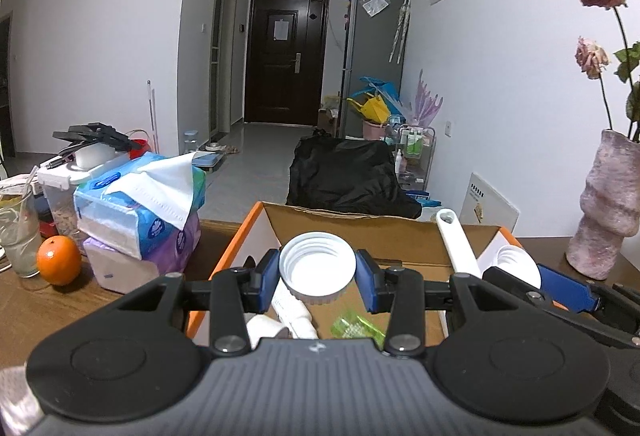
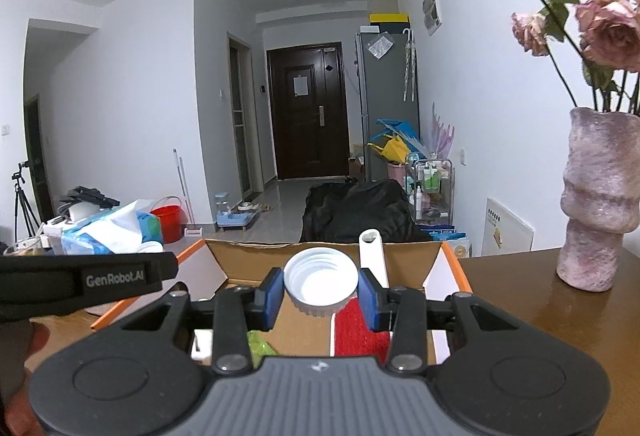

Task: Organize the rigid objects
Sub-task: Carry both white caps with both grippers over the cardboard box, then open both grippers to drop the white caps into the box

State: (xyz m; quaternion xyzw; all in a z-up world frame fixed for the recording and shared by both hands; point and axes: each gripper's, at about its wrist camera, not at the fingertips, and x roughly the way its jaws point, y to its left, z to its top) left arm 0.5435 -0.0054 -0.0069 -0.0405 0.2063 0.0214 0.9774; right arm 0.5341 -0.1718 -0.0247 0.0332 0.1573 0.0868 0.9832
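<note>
Brown wooden worktop (image 2: 520, 276), white-walled room, dark door (image 1: 286, 56) down the hall. Open cardboard box (image 1: 256, 232) on the worktop, pink vase (image 2: 596, 204) to its right. Left tool (image 1: 316, 274) clamps a white lid (image 1: 318, 264), open threaded side toward the camera, over the box. Right tool (image 2: 320, 292) clamps a second white lid (image 2: 320, 278), same facing. White brush handle (image 2: 374, 252) leans lengthwise against the far box wall.

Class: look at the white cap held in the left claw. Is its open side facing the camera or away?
Facing the camera: the white cap shows its hollow inside and threaded rings, gripped between the left claw pads.
</note>
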